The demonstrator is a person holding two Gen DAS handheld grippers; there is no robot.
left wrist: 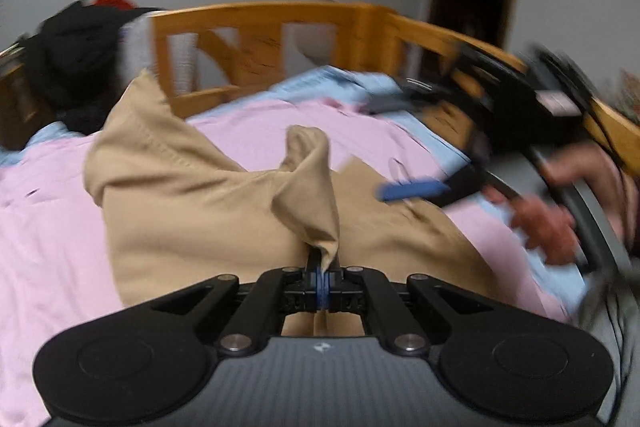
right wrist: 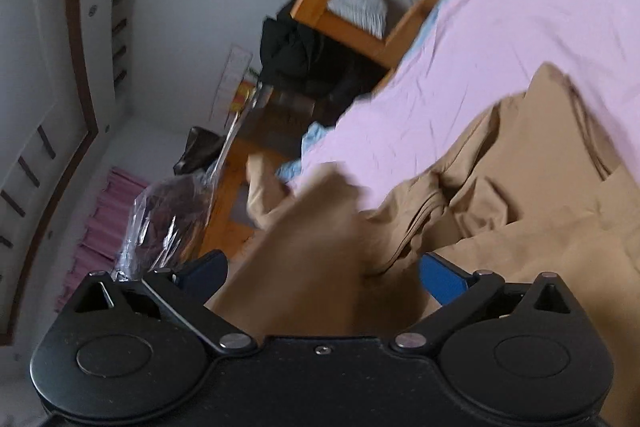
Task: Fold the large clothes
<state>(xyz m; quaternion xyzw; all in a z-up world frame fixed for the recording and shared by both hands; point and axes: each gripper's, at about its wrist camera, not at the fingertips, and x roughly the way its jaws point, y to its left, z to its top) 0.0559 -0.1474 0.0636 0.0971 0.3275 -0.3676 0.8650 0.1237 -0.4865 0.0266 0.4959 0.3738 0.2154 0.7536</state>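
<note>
A large tan garment point(left wrist: 192, 211) lies crumpled on the pink sheet point(left wrist: 52, 227) of a bed. My left gripper point(left wrist: 323, 269) is shut on a bunched fold of it, and the cloth rises in a peak just past the fingertips. In the left wrist view my right gripper point(left wrist: 400, 147) is blurred at the right, held in a person's hand point(left wrist: 560, 219), with its blue fingers point(left wrist: 412, 189) wide apart above the garment. In the right wrist view the right gripper point(right wrist: 324, 275) stands open. The tan garment point(right wrist: 520, 187) spreads beyond and below it, and its pads do not press on the cloth.
A wooden bed frame point(left wrist: 256, 15) runs along the far side of the bed. Light blue bedding point(left wrist: 352, 83) shows under the pink sheet. A heap of black clothes point(left wrist: 76, 51) sits at the far left. A clear plastic bag point(right wrist: 168, 211) and wooden furniture point(right wrist: 236, 187) stand beside the bed.
</note>
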